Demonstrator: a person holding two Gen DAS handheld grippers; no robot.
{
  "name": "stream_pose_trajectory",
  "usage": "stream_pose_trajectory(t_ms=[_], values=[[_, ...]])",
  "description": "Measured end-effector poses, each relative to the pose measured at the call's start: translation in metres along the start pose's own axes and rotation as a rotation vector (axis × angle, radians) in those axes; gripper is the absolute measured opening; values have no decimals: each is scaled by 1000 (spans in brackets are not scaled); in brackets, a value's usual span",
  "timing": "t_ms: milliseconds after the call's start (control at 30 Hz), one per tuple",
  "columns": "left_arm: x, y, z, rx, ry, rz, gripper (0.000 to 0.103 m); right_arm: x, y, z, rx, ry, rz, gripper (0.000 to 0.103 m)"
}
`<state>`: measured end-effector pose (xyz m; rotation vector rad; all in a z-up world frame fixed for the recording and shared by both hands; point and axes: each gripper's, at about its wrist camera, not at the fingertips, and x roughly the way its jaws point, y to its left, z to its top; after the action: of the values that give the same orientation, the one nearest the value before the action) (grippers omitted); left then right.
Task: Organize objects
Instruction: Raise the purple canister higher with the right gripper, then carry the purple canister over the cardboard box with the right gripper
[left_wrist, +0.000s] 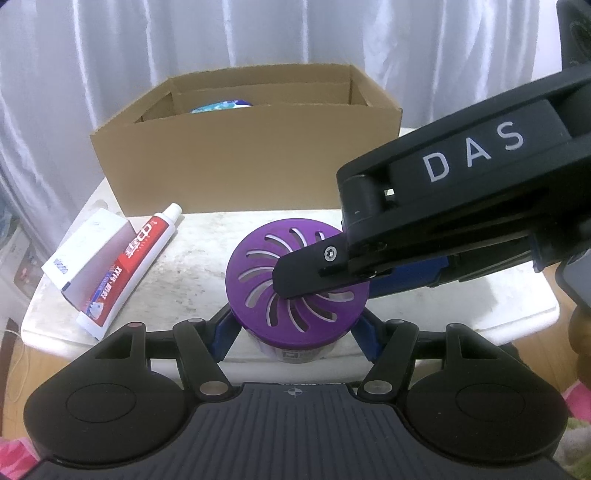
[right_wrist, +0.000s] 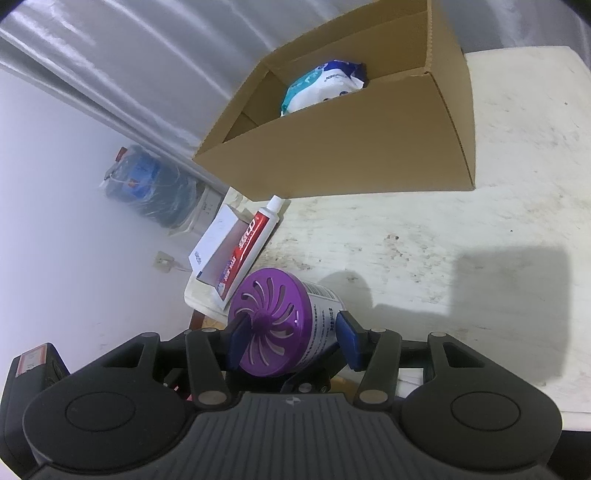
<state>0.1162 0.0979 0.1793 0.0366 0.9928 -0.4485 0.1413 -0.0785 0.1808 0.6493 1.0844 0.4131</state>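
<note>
Between both tools stands the purple-lidded canister (left_wrist: 297, 280), upright at the worktop's (left_wrist: 192, 266) near edge. Left tool (left_wrist: 295, 334) pinches its body; right tool (right_wrist: 293, 339) straddles lid and base (contact unconfirmed). Cardboard box (left_wrist: 243, 162) lies directly beyond.
</note>
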Motion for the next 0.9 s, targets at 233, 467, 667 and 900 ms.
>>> stream_pose_trajectory(t_ms=[233, 467, 667, 900], values=[[-10, 0, -1, -8, -16, 14, 65, 0, 7, 1, -11, -3, 8, 55], [-20, 4, 2, -18, -44, 37, 65, 0, 19, 6, -36, -11, 20, 55], [-28, 13, 12, -26, -75, 62, 65, 2, 35, 17, -64, -31, 38, 55], [-34, 26, 27, -28, -97, 82, 65, 7, 49, 35, -82, -43, 58, 55]])
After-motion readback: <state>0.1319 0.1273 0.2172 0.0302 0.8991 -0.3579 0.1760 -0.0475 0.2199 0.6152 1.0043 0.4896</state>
